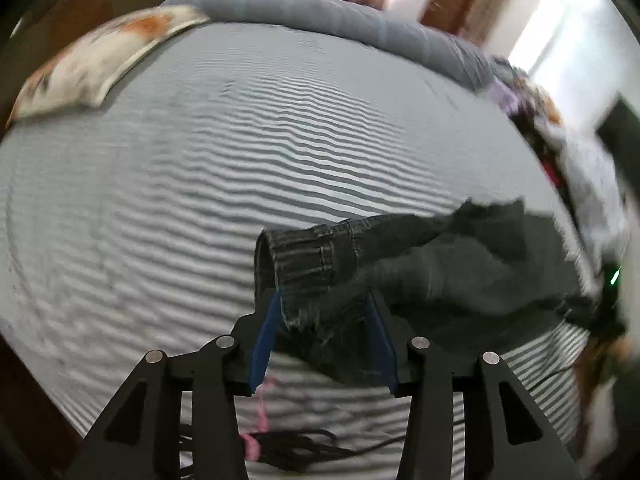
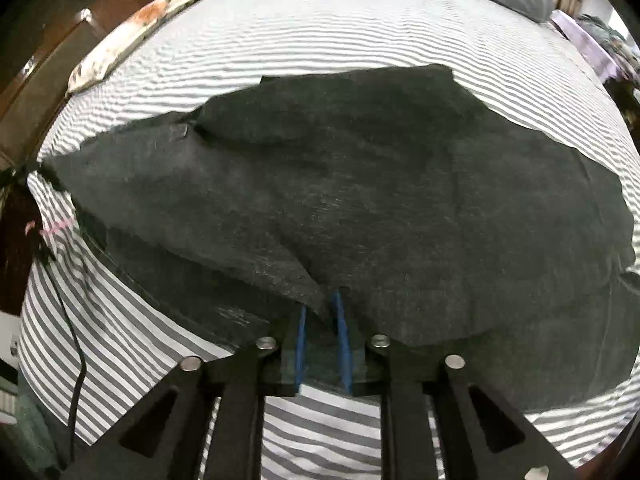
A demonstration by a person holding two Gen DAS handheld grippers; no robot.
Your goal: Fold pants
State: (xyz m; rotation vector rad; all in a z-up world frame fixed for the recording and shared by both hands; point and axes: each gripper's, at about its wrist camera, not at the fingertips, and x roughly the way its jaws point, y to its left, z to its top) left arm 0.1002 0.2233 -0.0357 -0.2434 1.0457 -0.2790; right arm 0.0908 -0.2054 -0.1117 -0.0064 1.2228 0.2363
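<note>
Dark grey denim pants [image 2: 360, 180] lie spread and partly folded over themselves on the striped bed sheet [image 2: 360, 40]. In the left wrist view a frayed leg hem [image 1: 312, 256] of the pants [image 1: 460, 264] sits between the blue pads of my left gripper [image 1: 324, 300]. Its jaws stand well apart and do not pinch the cloth. My right gripper [image 2: 321, 312] is at the near edge of the pants, its jaws a little apart, with a fold of denim lying loosely in the narrow gap.
A patterned pillow [image 1: 100, 64] lies at the far left of the bed and a rolled grey duvet [image 1: 320, 16] along the far edge. Mixed clothes [image 1: 560, 140] are piled at the right. A black cable [image 2: 80, 340] and pink cord [image 1: 260, 408] hang at the near-left edge.
</note>
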